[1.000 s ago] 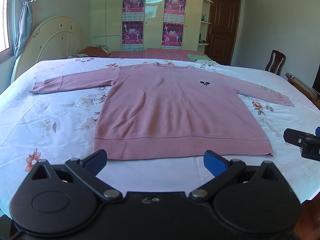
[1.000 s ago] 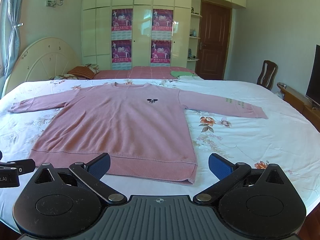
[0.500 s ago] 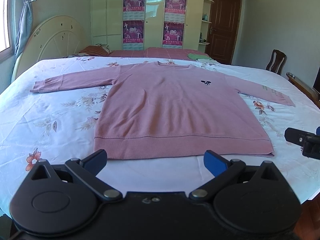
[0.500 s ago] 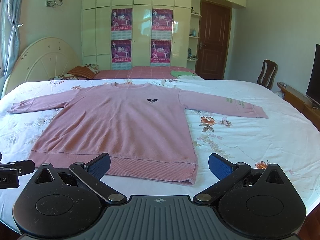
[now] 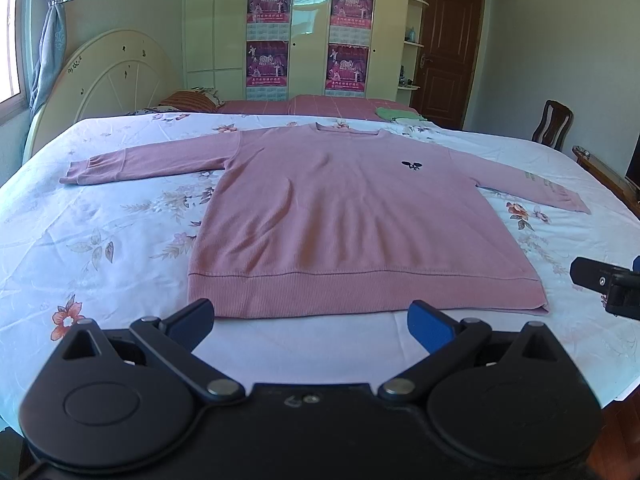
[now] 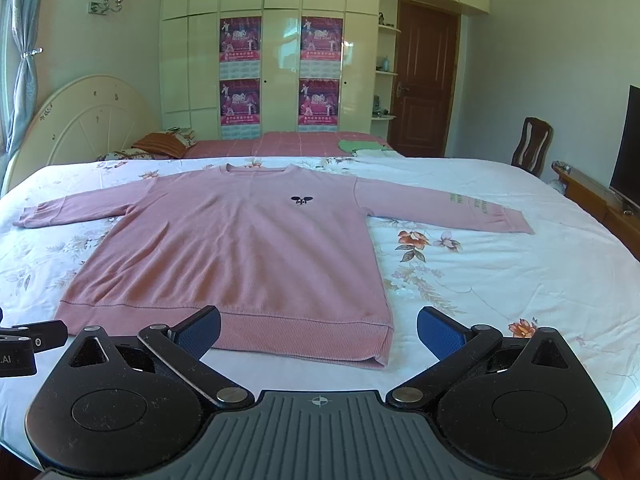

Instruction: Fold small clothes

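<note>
I see one pink sweater (image 5: pixel 344 216) lying flat on the floral bed sheet (image 5: pixel 100 232), collar away from me, hem nearest, its two sleeves spread sideways. My left gripper (image 5: pixel 310 320) and right gripper (image 6: pixel 319 330) both hover spread wide just short of the hem, holding nothing.
</note>
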The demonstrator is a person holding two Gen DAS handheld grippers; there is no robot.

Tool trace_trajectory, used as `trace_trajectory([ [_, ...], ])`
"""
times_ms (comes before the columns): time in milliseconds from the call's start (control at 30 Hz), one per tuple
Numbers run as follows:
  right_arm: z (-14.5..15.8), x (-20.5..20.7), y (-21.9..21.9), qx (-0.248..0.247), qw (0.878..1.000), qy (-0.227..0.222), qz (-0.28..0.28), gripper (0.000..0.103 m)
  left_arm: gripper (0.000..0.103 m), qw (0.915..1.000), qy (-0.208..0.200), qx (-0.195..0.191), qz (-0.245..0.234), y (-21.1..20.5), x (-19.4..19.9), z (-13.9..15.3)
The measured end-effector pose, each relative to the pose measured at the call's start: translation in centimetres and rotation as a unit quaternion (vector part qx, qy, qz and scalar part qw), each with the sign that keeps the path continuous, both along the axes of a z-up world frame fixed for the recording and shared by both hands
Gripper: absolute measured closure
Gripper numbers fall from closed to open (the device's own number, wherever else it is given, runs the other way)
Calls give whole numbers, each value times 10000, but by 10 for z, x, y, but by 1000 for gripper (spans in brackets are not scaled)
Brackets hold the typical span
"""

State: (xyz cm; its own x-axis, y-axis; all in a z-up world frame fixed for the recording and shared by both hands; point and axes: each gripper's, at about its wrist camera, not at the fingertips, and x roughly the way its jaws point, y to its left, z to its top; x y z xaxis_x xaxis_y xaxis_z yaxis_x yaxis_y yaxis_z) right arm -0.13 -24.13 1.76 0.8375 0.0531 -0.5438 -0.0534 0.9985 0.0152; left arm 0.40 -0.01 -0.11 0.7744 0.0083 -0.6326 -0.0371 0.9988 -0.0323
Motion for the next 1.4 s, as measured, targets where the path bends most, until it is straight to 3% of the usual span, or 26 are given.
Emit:
trace_trajectory([
  [767, 2, -1, -1, 27, 10000, -26, -16, 0, 0, 10000, -45, 17, 5, -2, -2, 2],
  [1000, 11, 15, -14, 24, 9996, -180, -195, 0, 0, 9990, -348, 171, -218, -13, 18, 20],
  [1200, 25, 43, -33, 38, 9981, -385, -478, 0, 0, 9982, -345, -378, -311, -17, 50, 26],
  [1400, 26, 66, -55, 115, 9976, -426, -536, 0, 1, 9968, -278, -552, -514, -24, 79, 22],
])
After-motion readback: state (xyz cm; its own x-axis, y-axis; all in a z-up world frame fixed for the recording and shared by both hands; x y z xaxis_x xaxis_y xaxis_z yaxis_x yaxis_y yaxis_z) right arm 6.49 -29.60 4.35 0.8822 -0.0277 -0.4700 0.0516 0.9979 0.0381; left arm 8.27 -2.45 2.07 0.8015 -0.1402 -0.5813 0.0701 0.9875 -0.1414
